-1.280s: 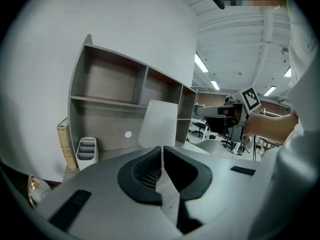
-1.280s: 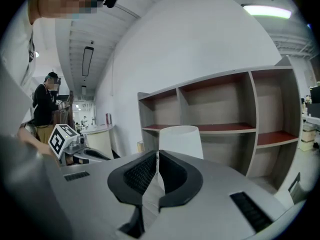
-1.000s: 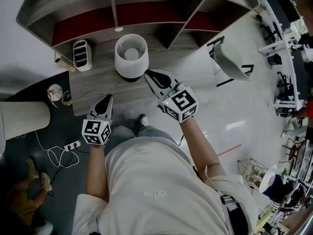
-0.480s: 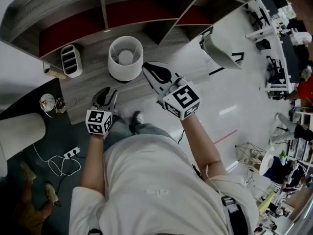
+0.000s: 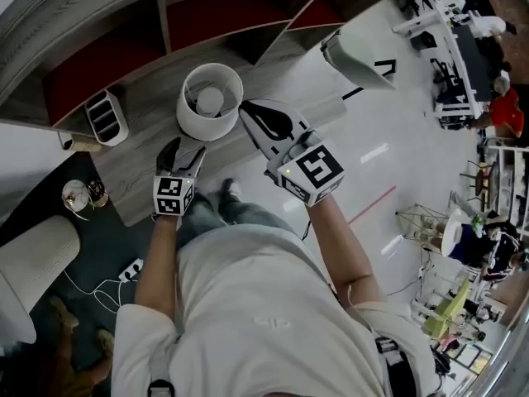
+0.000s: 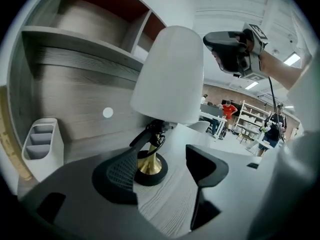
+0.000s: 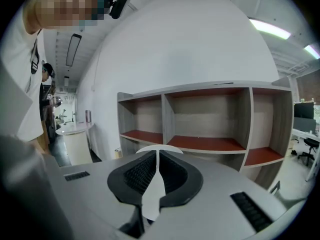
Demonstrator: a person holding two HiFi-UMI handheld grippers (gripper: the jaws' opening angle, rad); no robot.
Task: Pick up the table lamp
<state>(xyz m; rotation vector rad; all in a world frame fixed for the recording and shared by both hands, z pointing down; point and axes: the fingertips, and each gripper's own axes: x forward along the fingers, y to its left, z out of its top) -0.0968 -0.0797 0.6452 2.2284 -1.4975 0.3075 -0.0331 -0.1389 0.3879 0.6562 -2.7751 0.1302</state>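
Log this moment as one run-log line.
left tongs: opening, nothing gripped, lamp base ahead | right tongs: shut on lamp shade | table lamp: upright on desk

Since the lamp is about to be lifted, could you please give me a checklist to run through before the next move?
1. Table lamp upright on the desk: ok.
2. Right gripper grips the shade at its rim: ok, fingers closed on its thin wall.
3. Left gripper ready: ok, fingers opening, nothing between them.
4. Gold stem ahead of the left gripper: ok, though nearer its left finger.
5. Black cord free: cannot tell, its run is hidden.
6. Organiser out of the way: ok, apart at the left.
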